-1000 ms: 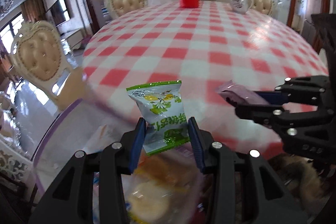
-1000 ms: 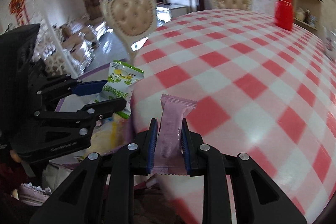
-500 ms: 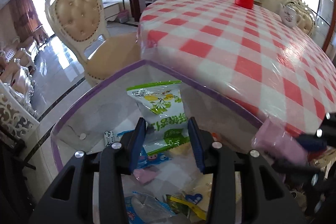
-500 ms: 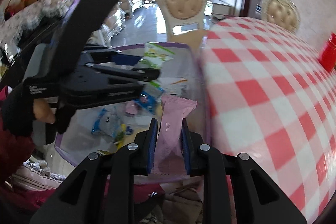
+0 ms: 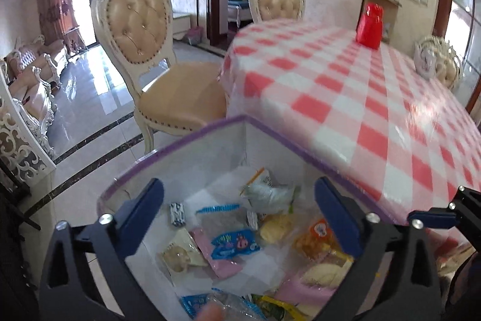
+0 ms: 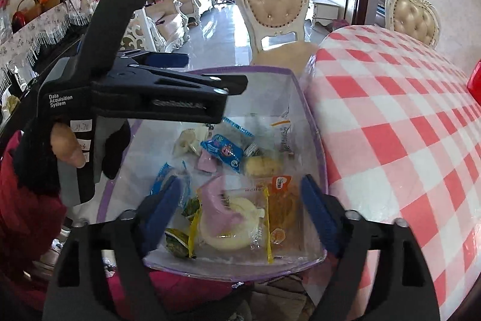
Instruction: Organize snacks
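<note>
Both tongs, left (image 5: 239, 211) and right (image 6: 240, 206), have just sprung wide (nothing between them) above the snack bin (image 6: 312, 122).

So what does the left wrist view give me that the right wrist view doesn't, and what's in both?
Only the left wrist view shows the whole red container standing on the checked table, a white teapot at its far edge, and the open left claw head-on.

Only the right wrist view shows the gloved hand holding the left claw from the side, and the open right claw head-on.

Both show the clear purple-rimmed bin beside the table, with loose snacks inside, including a blue packet.
</note>
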